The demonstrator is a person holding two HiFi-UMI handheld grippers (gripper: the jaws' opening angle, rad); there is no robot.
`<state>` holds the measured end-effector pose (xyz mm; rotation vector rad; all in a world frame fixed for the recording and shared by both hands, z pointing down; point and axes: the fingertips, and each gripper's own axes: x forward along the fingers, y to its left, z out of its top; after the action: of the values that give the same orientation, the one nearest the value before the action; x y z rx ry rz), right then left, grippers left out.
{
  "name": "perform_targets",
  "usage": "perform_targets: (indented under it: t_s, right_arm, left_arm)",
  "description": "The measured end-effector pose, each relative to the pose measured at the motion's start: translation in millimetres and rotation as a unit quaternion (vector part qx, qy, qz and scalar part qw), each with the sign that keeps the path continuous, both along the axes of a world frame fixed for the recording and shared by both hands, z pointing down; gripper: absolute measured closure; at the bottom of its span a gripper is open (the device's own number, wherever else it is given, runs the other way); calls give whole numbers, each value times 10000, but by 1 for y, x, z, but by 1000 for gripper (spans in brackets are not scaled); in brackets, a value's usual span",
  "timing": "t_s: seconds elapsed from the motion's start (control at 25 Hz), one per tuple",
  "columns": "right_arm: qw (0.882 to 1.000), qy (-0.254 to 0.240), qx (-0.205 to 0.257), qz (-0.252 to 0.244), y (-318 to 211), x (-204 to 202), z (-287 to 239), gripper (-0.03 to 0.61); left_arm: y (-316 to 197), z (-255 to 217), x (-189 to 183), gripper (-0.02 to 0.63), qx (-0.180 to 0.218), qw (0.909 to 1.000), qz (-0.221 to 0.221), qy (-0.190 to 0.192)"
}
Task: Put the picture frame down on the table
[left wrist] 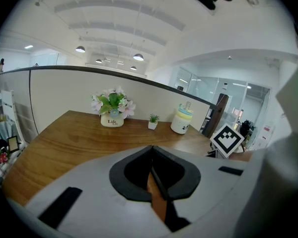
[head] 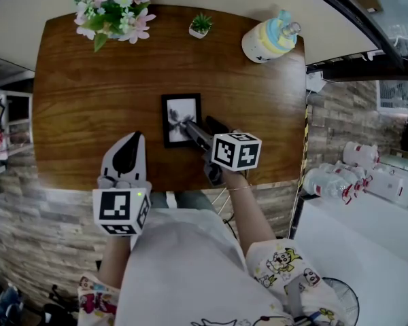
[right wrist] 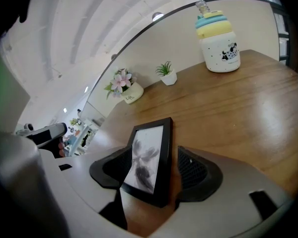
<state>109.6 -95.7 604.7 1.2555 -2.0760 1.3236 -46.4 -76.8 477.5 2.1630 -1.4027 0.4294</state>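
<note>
Wooden tabletop [head: 88,100] before a pale wall, seen from the head view. The picture frame [head: 180,117] appears to lie flat, face up, near the middle, with the right gripper [head: 197,131] at its near corner. The left gripper [head: 128,156] is over the near edge. At the back are a pot of pink flowers [head: 112,9], a small pot with a green plant [head: 201,26] and a lidded jar [head: 270,38], contents unseen.

Left gripper view: jaws together, empty.

Right gripper view: jaws apart either side of the frame, seemingly not pressing it. The frame looks set down; only backing away remains.

The room is bright. Round ceiling lamps [left wrist: 138,57] glow white. The wooden table [head: 88,100] shines a little. All three views bend at the edges, with dark corners. Close parts look blurry.
</note>
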Motion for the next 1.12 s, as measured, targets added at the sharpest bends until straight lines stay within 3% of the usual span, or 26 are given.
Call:
perform_targets:
  t_s: [0.32,0.64,0.88,1.12]
  right_arm:
    - [9996,-3,290,75,-2,10,-22,328]
    - [9942,219,1053,-8,-9,22,-78,328]
    - [9818,381,1858,-57,-12,31,-140,328]
    - [9601,789,2666,-287,-5,34,-198,330]
  left_arm:
    - [-3,-13,0,611,151,9999,-15,8]
    - [-7,-42,-2,611,479,9988,-66,-20]
    - [-9,-75,-4,611,856,9963,-109,-41]
    - [-7,-104,-8,611,1200,9927,-116,-93]
